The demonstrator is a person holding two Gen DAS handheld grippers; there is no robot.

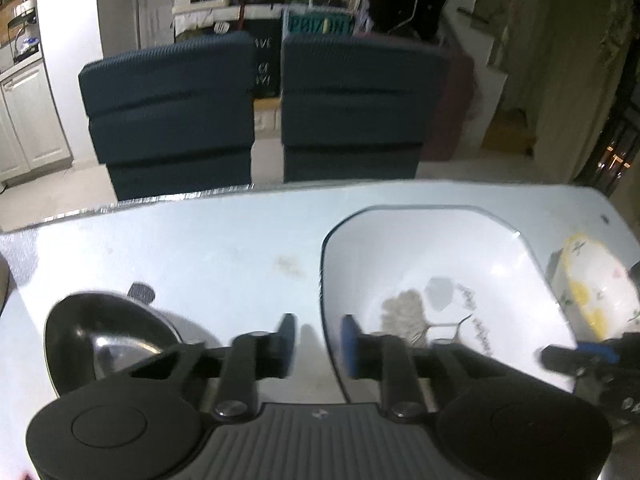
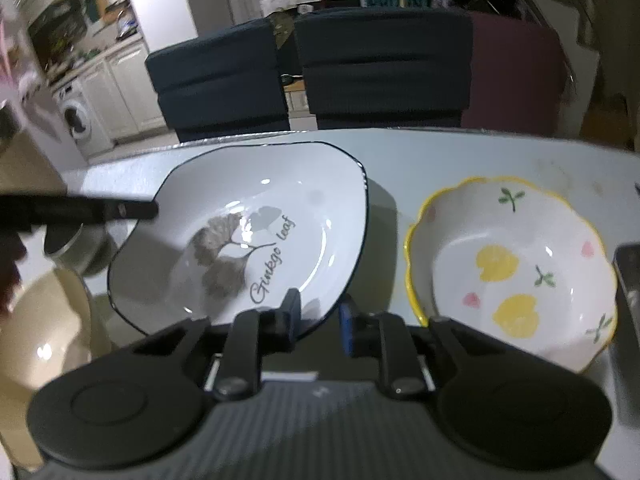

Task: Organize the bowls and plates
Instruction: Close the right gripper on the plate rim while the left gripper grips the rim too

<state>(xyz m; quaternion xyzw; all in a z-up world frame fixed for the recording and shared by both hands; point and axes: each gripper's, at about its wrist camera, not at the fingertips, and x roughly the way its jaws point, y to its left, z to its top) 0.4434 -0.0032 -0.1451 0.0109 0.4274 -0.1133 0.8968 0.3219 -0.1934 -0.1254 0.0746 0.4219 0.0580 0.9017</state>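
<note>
So I'm mid-grab: both claws are apart straddling the ginkgo plate's [image 2: 256,240] rim on the desk [image 1: 224,240], left claw [image 1: 318,346] and right claw [image 2: 320,322], next I'd pinch and lift toward the flower bowl [image 2: 516,272] just right.

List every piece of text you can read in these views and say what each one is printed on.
"Ginkgo leaf": script lettering inside the white plate, beside its grey leaf drawing.
Teal sign behind the chairs: large letters, too blurred to read.
Dark panel between the chair backs: pale letters, too blurred to read.
The yellow-rimmed bowl carries painted fruit and sprigs only, no text.
</note>
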